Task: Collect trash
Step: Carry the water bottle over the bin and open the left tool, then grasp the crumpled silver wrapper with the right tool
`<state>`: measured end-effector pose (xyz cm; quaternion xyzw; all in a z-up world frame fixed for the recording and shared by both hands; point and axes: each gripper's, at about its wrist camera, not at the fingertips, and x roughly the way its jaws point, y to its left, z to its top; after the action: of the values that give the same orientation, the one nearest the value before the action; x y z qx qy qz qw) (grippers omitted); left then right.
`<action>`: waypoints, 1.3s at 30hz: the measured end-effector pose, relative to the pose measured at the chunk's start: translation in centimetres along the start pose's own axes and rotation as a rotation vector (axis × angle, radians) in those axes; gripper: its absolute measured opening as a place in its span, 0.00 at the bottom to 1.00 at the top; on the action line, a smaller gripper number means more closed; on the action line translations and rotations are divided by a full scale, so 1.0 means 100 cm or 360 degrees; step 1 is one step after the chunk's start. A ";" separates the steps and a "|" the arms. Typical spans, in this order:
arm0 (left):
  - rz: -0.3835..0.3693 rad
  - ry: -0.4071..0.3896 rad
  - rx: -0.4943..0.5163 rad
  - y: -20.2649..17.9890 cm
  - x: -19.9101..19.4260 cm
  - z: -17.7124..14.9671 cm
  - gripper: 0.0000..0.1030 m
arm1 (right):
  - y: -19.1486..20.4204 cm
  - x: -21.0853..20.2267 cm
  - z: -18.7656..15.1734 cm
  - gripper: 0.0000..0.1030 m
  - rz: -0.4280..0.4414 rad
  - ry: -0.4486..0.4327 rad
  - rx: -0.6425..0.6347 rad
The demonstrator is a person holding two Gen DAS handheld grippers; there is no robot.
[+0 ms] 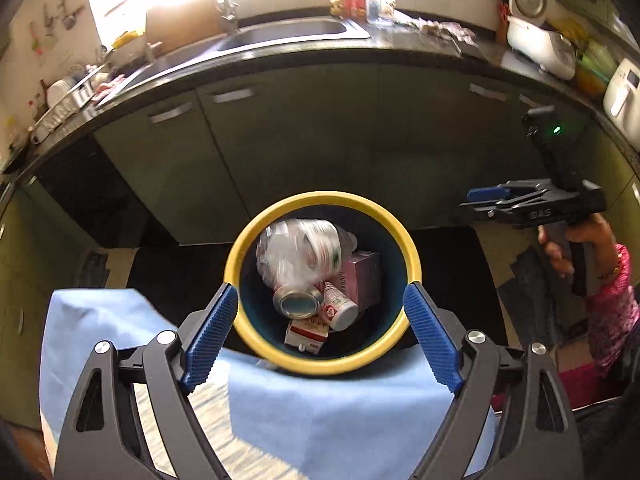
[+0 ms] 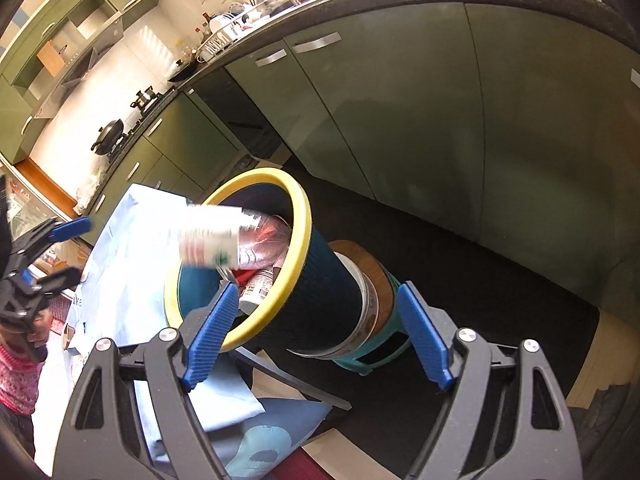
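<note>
A dark blue bin with a yellow rim (image 1: 404, 248) stands beyond the blue-clothed table. Inside lie a clear plastic bottle (image 1: 304, 248), blurred as if moving, a metal can (image 1: 298, 300), a small white bottle (image 1: 340, 306), a pink box (image 1: 364, 276) and a red-white carton (image 1: 306, 332). My left gripper (image 1: 320, 312) is open and empty above the bin's near rim. My right gripper (image 2: 316, 312) is open and empty beside the bin (image 2: 332, 296); the blurred bottle (image 2: 216, 244) is at the bin's mouth. The right gripper also shows in the left wrist view (image 1: 486, 196), the left in the right wrist view (image 2: 66, 252).
A blue cloth (image 1: 340, 408) covers the table near me. The bin stands on a teal stool (image 2: 380, 344) with a wooden top. Green cabinets (image 1: 300, 152) and a dark counter with a sink (image 1: 288, 32) run behind. A black mat (image 2: 480, 280) covers the floor.
</note>
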<state>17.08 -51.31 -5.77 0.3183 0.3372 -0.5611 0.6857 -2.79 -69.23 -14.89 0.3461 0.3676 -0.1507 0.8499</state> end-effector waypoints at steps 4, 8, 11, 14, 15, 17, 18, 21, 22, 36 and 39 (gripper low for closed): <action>0.0052 -0.0114 -0.0160 0.012 -0.047 -0.027 0.84 | 0.010 0.006 0.000 0.75 0.0008 0.0024 -0.0023; 0.0128 -0.0239 -0.0300 0.025 -0.094 -0.068 0.85 | 0.024 0.009 0.002 0.75 0.0012 0.0038 -0.0077; 0.0206 -0.0288 -0.0413 0.037 -0.119 -0.101 0.85 | 0.036 0.008 0.002 0.76 0.0014 0.0039 -0.0114; 0.0310 -0.0343 -0.0562 0.053 -0.146 -0.142 0.85 | 0.049 0.009 0.001 0.76 0.0019 0.0049 -0.0156; 0.0355 -0.0356 -0.0617 0.058 -0.154 -0.155 0.85 | 0.055 0.010 0.000 0.76 0.0019 0.0055 -0.0174; 0.0417 -0.0392 -0.0713 0.067 -0.167 -0.180 0.85 | 0.066 0.011 -0.001 0.76 0.0023 0.0068 -0.0209; 0.0458 -0.0411 -0.0781 0.073 -0.177 -0.197 0.85 | 0.071 0.012 -0.001 0.76 0.0025 0.0074 -0.0225; 0.0602 -0.0426 -0.0935 0.086 -0.197 -0.236 0.85 | 0.089 0.016 -0.004 0.76 0.0037 0.0096 -0.0280; 0.0661 -0.0423 -0.0973 0.089 -0.202 -0.247 0.85 | 0.096 0.018 -0.005 0.76 0.0043 0.0107 -0.0302; 0.1222 -0.0355 -0.1296 0.119 -0.232 -0.388 0.89 | 0.243 0.057 -0.053 0.76 0.0278 0.0315 -0.0738; 0.1236 -0.0338 -0.1326 0.120 -0.223 -0.401 0.89 | 0.286 0.060 -0.077 0.71 0.0380 0.0381 -0.0890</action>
<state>21.51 -4.24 -9.66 0.0639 0.3173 -0.1173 0.9389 11.94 -43.37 -9.39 0.1553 0.4489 0.0985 0.8744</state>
